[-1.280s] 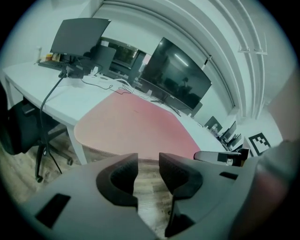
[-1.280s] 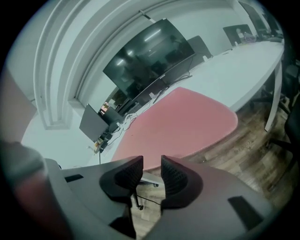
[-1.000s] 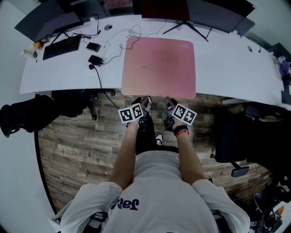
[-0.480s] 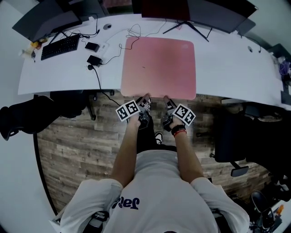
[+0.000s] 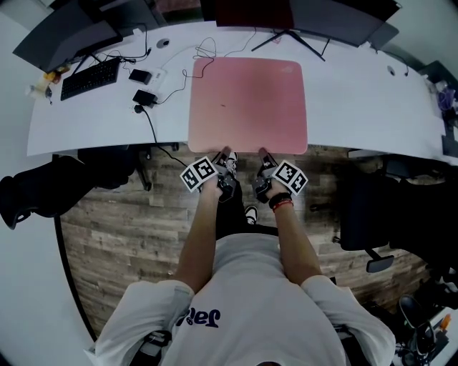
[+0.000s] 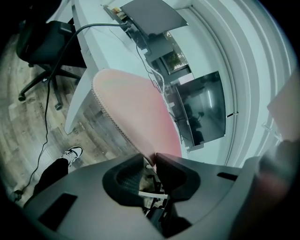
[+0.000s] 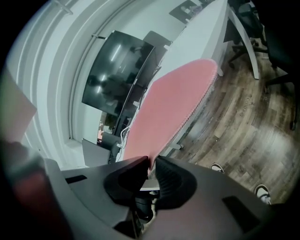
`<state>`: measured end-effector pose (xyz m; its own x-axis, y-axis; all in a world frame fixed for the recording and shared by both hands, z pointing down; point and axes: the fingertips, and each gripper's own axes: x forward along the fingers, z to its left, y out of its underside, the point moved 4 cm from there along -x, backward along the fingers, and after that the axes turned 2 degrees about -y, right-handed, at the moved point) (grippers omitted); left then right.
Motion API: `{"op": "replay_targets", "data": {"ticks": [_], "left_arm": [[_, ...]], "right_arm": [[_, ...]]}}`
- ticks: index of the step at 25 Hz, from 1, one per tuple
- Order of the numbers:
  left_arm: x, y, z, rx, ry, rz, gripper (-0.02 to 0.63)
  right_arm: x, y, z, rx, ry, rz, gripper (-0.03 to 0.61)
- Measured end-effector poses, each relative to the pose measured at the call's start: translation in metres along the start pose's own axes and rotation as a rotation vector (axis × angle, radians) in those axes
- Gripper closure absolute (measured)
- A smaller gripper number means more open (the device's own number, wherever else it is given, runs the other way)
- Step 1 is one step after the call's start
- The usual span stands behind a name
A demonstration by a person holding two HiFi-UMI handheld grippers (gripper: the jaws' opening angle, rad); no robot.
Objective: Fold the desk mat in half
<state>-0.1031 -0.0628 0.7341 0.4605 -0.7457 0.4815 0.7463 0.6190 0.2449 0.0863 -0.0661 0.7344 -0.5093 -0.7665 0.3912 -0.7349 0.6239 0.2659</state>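
Desk: a white curved desk (image 5: 358, 100) is seen from above, set over a wood-plank floor (image 5: 122, 236)
Desk mat: the pink desk mat (image 5: 247, 100) is laid flat and unfolded at the middle of the desk, with its near edge carried just past the desk's front edge
Left gripper: the left gripper (image 5: 227, 153) is held at the mat's near edge, left of its middle; its jaws are closing and the mat's edge is pinched between them
Right gripper: the right gripper (image 5: 262, 153) is held near the left one at the same edge; its jaws are closing too, with the mat's edge clamped between them
Left of mat: a black keyboard (image 5: 89, 77) and a black cable (image 5: 154, 125) are seen, well apart from the mat
Far edge: dark monitors (image 5: 336, 18) are stood behind the mat
Floor, right: a black office chair (image 5: 379, 214) is parked under the desk
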Motion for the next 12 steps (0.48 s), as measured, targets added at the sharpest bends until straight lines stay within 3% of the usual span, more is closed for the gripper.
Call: {"op": "replay_targets", "data": {"ticks": [4, 12], "left_arm": [[-0.004, -0.001, -0.003, -0.012, 0.009, -0.01, 0.57], [-0.013, -0.002, -0.018, 0.007, 0.014, -0.025, 0.583]], "right_arm": [[-0.001, -0.002, 0.005, 0.007, -0.01, -0.003, 0.543], [-0.008, -0.006, 0.015, 0.007, -0.02, 0.008, 0.546]]}}
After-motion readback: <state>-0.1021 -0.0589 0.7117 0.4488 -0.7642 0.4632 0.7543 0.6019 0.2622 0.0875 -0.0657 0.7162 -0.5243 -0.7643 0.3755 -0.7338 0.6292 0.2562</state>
